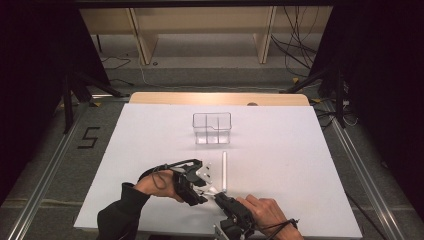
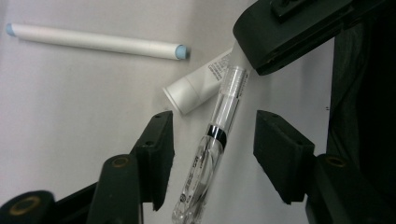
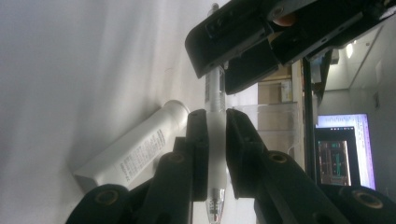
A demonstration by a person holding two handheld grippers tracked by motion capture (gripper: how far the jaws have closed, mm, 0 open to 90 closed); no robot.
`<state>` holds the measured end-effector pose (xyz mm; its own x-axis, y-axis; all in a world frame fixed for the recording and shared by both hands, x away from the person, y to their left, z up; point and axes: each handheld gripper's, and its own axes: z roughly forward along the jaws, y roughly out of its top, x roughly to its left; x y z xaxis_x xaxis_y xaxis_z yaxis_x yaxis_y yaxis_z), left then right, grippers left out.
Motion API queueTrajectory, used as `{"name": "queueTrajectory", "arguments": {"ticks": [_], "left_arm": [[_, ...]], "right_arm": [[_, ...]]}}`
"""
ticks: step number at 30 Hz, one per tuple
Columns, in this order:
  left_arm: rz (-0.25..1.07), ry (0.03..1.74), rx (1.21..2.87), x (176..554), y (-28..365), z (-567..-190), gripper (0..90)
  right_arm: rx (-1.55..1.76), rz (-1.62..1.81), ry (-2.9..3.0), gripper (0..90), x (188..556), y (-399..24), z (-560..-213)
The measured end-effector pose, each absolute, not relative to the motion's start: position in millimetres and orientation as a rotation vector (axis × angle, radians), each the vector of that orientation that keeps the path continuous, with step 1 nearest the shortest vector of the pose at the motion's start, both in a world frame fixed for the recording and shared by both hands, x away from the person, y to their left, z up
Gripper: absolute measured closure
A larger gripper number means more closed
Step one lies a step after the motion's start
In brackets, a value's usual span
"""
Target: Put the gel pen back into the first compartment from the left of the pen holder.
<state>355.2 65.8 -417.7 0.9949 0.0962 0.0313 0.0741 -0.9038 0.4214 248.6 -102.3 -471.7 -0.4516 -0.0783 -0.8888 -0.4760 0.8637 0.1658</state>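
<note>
Clamping a clear pen [image 3: 215, 154] between both pads, right gripper [image 3: 215, 135] at the table's near edge, pen running straight up between the closed jaws toward the left gripper [image 3: 261, 42] above it. Straddling the same pen [image 2: 212, 154] farther along its barrel, left gripper [image 2: 212, 140] with jaws half open, pads [image 2: 161, 140] standing clear of the barrel on either side, nothing pressed. Lying just beside the pen on the white table [image 1: 280, 150], a small white tube [image 2: 201, 86], cap end pointing toward the left jaws; same tube [image 3: 140, 149] resting along the right gripper's side. Lying a little farther out, a long white stick [image 2: 98, 42] with blue tips. Standing well beyond, toward the table's far side, a clear divided box [image 1: 212, 128].
</note>
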Motion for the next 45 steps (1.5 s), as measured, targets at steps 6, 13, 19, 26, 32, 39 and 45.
{"name": "queueTrajectory", "arguments": {"ticks": [6,13,19,26,32,39,45], "left_arm": [[0.067,0.094,2.728,355.5,61.0,-418.6,54.2],[0.042,0.069,2.743,354.7,58.8,-420.9,59.6],[0.032,0.048,2.751,355.1,58.6,-421.0,63.7],[0.017,0.039,2.755,354.3,58.0,-422.0,67.0],[0.006,0.024,2.757,354.5,58.5,-422.3,71.6],[-0.034,-0.004,2.760,353.1,59.0,-423.0,76.0],[-0.063,-0.020,2.754,353.2,59.5,-424.9,78.5]], "right_arm": [[-0.409,0.486,2.009,80.9,247.8,-101.9,-472.2],[-0.422,0.489,2.013,80.8,246.6,-101.0,-473.3],[-0.443,0.484,2.011,80.8,246.9,-100.8,-473.4],[-0.438,0.485,2.012,80.8,245.9,-100.3,-475.0],[-0.463,0.485,2.010,80.8,245.6,-100.8,-475.3],[-0.476,0.485,2.010,80.7,244.8,-101.5,-476.1],[-0.496,0.490,2.008,80.4,245.7,-101.9,-476.6]]}}
